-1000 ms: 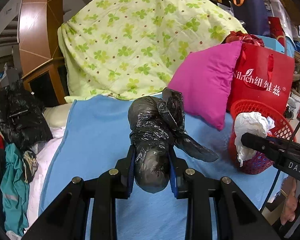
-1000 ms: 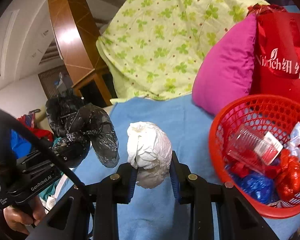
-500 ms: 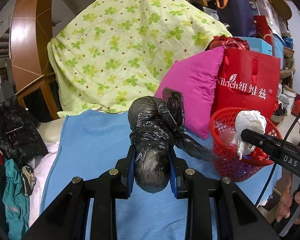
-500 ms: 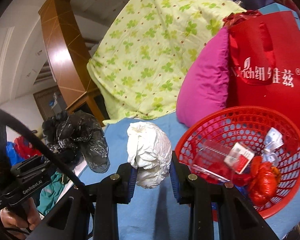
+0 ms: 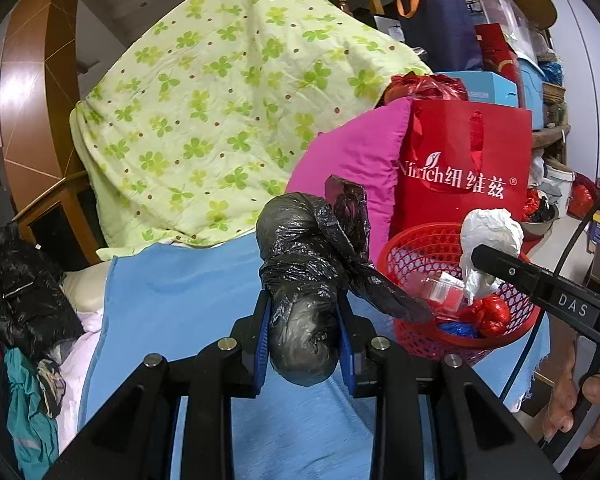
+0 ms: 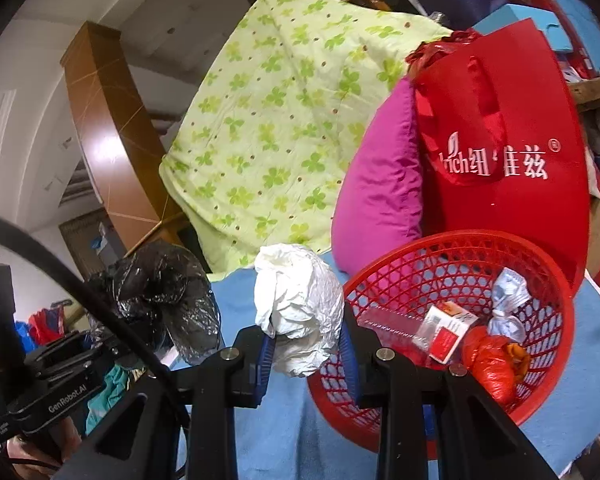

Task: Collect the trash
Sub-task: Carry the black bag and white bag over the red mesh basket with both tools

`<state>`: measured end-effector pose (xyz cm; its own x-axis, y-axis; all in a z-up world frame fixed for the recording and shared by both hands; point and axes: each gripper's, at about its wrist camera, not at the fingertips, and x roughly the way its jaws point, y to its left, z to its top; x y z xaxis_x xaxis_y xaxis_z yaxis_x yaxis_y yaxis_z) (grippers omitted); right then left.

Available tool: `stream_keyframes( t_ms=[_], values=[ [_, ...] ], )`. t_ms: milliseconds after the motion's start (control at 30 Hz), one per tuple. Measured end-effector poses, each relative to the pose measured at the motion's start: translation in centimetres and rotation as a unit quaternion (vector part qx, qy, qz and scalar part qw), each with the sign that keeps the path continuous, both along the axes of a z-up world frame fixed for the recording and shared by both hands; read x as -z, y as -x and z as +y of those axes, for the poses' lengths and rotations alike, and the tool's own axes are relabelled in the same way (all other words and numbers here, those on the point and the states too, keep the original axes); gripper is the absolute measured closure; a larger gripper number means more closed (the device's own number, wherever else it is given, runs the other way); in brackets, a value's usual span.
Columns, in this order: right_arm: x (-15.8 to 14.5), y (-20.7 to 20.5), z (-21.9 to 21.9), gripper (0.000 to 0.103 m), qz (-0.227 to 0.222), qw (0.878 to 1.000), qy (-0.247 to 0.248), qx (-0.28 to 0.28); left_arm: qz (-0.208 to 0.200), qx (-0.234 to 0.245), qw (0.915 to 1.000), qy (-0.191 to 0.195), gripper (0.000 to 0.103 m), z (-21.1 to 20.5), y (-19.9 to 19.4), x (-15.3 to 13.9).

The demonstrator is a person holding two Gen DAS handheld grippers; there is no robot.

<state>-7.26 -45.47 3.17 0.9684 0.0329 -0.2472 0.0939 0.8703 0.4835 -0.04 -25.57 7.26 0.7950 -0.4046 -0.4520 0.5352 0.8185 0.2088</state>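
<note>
Two bits of trash in hand right now, one per gripper. My left gripper is clamped on a knotted black plastic bag, both blue pads pressed into its sides, with a loose tail of the bag flopping off toward the basket. My right gripper is squeezed onto one crumpled white paper wad, held just beside the near-left rim of the red mesh basket, not over the opening as far as I can tell from the right wrist view. One basket only, sitting on the blue sheet. Inside it I count roughly five or six things: a clear plastic packet, a small red-and-white box, a red crumpled wrapper, a whitish twisted wrapper, and something blue that only shows from the left wrist camera; exact count is fuzzy since they overlap. Behind the basket there's one red shopping bag with white lettering, one magenta pillow leaning next to it, and one green clover-print quilt draped over something tall. Off to the left edge of the bed there's another black bag heap on a pile of clothes. A person's hand shows at the lower right, holding the right gripper's handle.
</note>
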Motion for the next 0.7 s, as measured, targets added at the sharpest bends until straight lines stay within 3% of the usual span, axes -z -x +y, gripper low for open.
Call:
stream_keyframes(
  t_ms=[400, 700],
  values=[
    [0.3, 1.8, -2.8, 0.071, -0.008, 0.999, -0.021, 0.039, 0.009, 0.027, 0.9996, 0.002, 0.072, -2.3, 0.0, 0.0],
    [0.6, 3.6, -5.6, 0.071, -0.018, 0.995, -0.047, 0.08, 0.031, 0.08, 0.9961, 0.019, 0.072, -4.2, 0.4, 0.6]
  ],
)
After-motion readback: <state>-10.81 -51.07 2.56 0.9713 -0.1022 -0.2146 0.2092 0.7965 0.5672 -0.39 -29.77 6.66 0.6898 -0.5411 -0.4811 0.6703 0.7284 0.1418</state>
